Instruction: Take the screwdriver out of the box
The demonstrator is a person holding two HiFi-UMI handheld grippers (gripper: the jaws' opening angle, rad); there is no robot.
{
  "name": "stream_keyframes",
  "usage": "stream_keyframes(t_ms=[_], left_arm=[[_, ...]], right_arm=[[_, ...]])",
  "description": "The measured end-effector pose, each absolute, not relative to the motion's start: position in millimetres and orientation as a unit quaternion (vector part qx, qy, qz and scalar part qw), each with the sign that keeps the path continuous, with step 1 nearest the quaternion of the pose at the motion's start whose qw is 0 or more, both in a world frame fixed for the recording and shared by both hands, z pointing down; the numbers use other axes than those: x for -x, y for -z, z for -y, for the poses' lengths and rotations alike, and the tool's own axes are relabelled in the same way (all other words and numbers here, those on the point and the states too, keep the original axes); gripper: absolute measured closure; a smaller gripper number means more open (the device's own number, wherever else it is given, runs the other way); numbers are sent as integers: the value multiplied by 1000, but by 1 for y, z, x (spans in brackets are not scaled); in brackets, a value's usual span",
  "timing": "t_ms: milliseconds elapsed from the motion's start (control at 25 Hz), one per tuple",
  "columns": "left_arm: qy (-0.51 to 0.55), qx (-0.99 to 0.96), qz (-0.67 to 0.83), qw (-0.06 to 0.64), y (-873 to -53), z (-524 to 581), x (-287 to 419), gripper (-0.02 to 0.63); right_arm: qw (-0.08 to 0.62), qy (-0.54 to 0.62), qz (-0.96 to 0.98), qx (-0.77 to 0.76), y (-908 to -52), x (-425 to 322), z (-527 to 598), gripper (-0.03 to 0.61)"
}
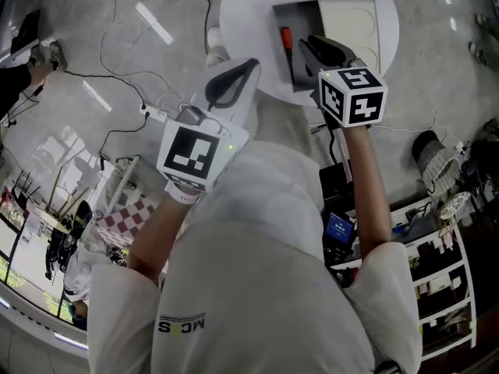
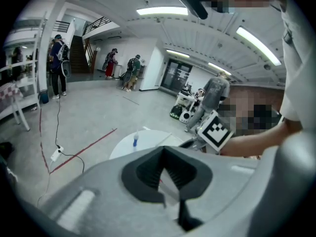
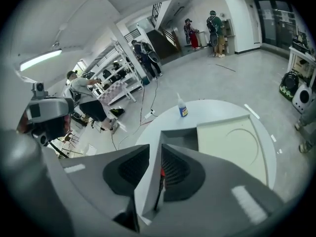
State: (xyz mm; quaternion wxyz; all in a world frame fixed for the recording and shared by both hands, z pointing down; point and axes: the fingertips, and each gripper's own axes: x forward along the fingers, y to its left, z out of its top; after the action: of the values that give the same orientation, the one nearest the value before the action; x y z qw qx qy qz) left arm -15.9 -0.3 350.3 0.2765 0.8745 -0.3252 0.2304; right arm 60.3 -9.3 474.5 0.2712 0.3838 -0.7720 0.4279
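Observation:
A screwdriver (image 1: 287, 47) with a red handle and a dark shaft lies in the open white box (image 1: 300, 14) on the round white table (image 1: 242, 6). The box's lid (image 1: 351, 22) is folded out to the right. My right gripper (image 1: 312, 47) hangs over the box just right of the screwdriver, open with nothing in it. In the right gripper view the box wall and the screwdriver (image 3: 161, 173) show through the gap between the jaws (image 3: 156, 147). My left gripper (image 1: 251, 65) is shut and empty, beside the table's left edge; its tips (image 2: 164, 149) meet.
A small glue bottle (image 3: 182, 108) with a blue label stands on the table beyond the box. Cables and a power strip (image 1: 156, 114) lie on the floor at left. White shelving (image 1: 444, 279) stands at right. People stand far off in the hall.

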Motion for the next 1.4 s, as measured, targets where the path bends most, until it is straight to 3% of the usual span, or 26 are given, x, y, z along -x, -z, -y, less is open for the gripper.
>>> stream_keyframes(t_ms=[1400], left_arm=[[-217, -846, 345, 344, -393, -10, 51, 612]], right_arm=[[390, -520, 685, -329, -592, -39, 10, 471]])
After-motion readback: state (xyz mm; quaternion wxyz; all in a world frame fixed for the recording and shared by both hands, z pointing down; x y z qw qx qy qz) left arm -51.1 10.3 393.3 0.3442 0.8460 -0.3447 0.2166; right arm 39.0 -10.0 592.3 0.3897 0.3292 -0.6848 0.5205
